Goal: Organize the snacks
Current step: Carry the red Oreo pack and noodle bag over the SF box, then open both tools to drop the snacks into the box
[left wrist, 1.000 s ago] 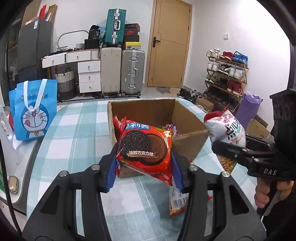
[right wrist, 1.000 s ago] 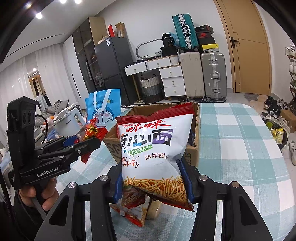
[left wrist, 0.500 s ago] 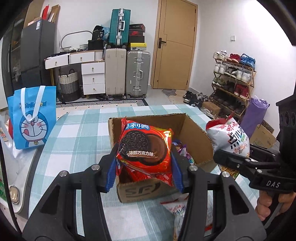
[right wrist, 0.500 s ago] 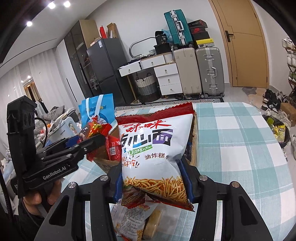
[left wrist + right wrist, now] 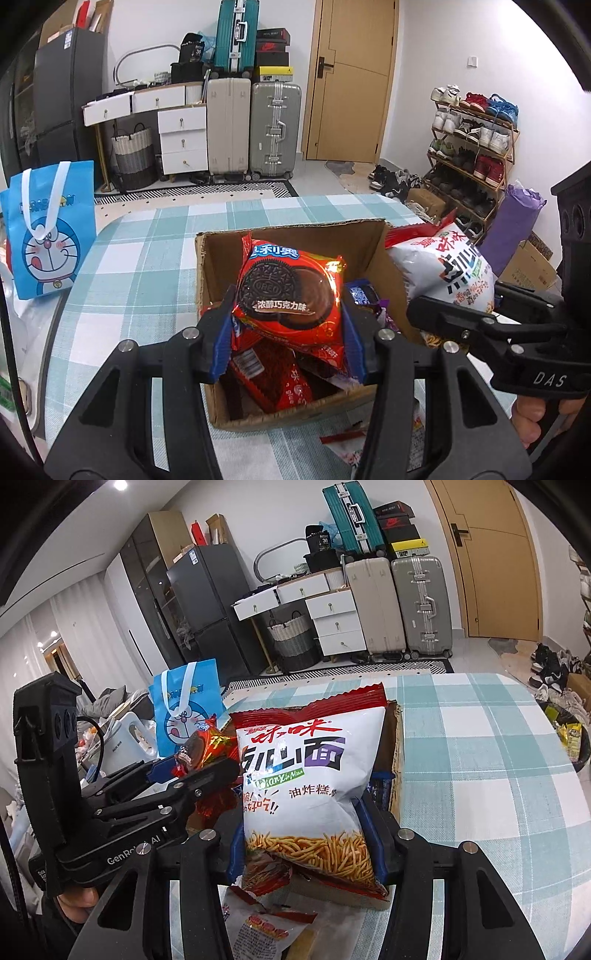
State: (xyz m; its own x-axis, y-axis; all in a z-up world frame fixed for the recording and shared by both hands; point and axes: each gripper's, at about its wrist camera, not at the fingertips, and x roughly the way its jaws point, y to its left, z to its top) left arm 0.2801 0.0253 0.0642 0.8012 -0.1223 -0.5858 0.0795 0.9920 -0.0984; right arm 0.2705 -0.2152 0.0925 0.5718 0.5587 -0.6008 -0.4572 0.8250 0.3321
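On the far left a blue cartoon bag (image 5: 46,236) stands at the edge of the checked tablecloth (image 5: 140,266), well apart from the action. Next comes the left gripper (image 5: 286,332), its blue pads clamped on a red Oreo packet (image 5: 290,295) — the packet stands upright between the fingers, its upper half rising above them, and it hangs over the open cardboard box (image 5: 218,387). Inside the box, under the packet, lie a red wrapper (image 5: 280,384) and a purple one beside it.

To the right, over the box's right wall, the right gripper (image 5: 304,845) is clenched on a white noodle-snack bag (image 5: 310,775) — the pads pinch its lower part, where the printed noodle sticks show, and the puffy top with its red seam stands well above the fingers. Seen from the right wrist, the bag covers most of the box. Below it, on the cloth just in front of the box, lies a clear snack pouch (image 5: 266,926).
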